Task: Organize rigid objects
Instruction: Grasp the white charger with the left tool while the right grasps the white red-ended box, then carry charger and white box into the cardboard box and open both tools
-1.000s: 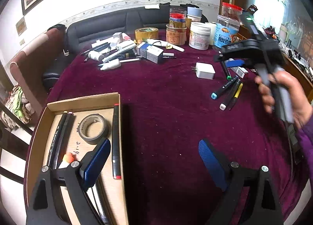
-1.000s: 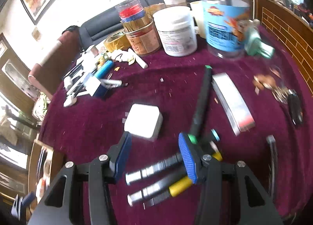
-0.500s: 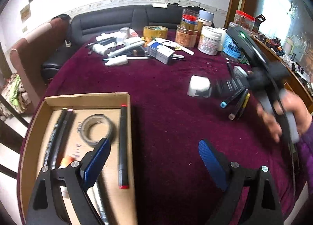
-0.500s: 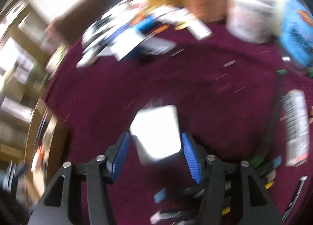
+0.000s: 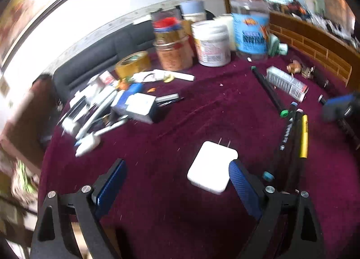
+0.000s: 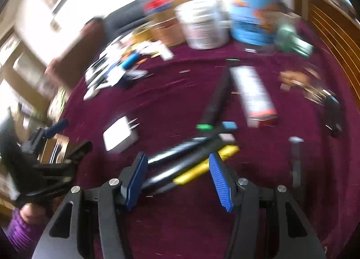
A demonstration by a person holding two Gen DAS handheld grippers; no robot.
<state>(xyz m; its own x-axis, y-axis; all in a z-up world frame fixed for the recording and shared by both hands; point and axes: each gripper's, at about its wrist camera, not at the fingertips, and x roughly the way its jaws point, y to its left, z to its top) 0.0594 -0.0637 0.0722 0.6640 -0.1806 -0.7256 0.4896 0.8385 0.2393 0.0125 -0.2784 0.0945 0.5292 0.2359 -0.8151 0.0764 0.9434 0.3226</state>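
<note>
A white charger plug (image 5: pixel 212 166) lies flat on the maroon tablecloth (image 5: pixel 180 124). My left gripper (image 5: pixel 177 182) is open, and the plug lies just inside its right finger. The plug also shows in the right wrist view (image 6: pixel 120 136). My right gripper (image 6: pixel 180 178) is open and empty above several markers (image 6: pixel 191 157), among them a yellow one (image 6: pixel 202 164). The markers also show in the left wrist view (image 5: pixel 292 137). Both views are blurred.
Jars and tubs (image 5: pixel 211 43) stand at the back of the table. A pile of pens, tubes and a blue-white box (image 5: pixel 135 106) lies at the back left, with a tape roll (image 5: pixel 132 63). A long white pack (image 5: pixel 285 83) lies right. The cardboard tray (image 6: pixel 54 148) is far left.
My left gripper swung from over the cardboard tray to the white plug. My right gripper let go of the plug, now resting nearer the left gripper, and went back over the markers.
</note>
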